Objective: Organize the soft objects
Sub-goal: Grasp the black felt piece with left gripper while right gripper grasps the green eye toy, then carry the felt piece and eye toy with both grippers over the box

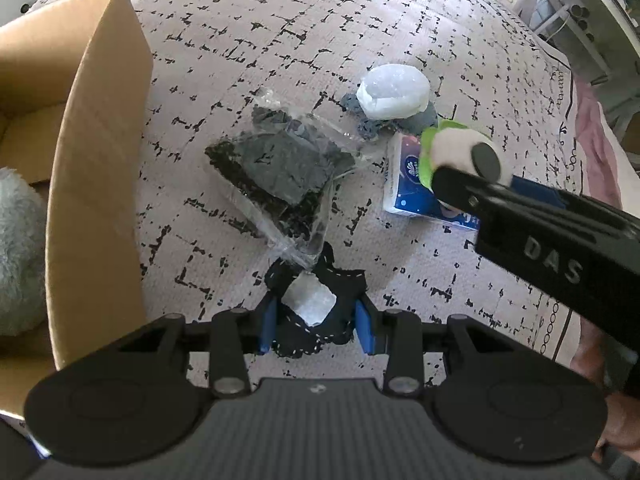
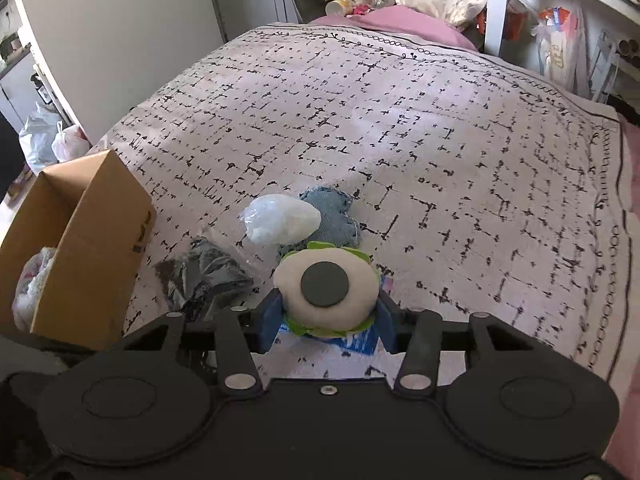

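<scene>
Left claw (image 1: 316, 322): clenched on a black stitched fabric piece (image 1: 324, 280) over the patterned bed cover (image 1: 280, 32). Right claw (image 2: 330, 314): grasping a green-and-white plush toy (image 2: 326, 284) above a blue tissue pack (image 1: 404, 184). Cardboard box (image 1: 96, 168) at left holds a grey plush (image 1: 18, 252).

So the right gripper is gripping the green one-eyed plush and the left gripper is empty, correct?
Not quite. The left gripper is not empty: the left wrist view shows it shut on a black stitched pouch. The right gripper does grip the green one-eyed plush.
</scene>
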Available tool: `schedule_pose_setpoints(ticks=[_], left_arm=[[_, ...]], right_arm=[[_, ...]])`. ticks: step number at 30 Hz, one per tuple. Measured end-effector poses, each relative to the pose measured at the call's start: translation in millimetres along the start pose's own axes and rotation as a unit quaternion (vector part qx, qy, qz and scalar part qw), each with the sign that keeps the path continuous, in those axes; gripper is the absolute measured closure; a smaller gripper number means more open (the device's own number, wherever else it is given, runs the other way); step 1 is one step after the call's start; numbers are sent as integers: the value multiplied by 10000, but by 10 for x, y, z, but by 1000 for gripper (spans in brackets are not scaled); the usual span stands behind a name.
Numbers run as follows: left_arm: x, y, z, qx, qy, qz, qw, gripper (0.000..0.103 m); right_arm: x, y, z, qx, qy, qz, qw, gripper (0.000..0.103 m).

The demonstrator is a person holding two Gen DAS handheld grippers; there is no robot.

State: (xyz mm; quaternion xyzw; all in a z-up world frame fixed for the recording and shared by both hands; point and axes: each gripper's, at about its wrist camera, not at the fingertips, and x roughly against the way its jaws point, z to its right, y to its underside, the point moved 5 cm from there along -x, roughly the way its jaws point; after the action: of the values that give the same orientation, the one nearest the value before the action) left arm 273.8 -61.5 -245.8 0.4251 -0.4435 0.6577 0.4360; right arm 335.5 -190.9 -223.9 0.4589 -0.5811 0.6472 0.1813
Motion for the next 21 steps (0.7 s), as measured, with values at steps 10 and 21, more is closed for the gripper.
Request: schedule_pose_setpoints(ticks=[10,21], left_arm=[[293,78,51,-116,267,202,9994,64],[658,120,137,-580,423,434,9965,64]], right_arm=[[371,7,-84,-125,114,-55,9998,55],[716,83,-137,-276,456,-114,9985,55]])
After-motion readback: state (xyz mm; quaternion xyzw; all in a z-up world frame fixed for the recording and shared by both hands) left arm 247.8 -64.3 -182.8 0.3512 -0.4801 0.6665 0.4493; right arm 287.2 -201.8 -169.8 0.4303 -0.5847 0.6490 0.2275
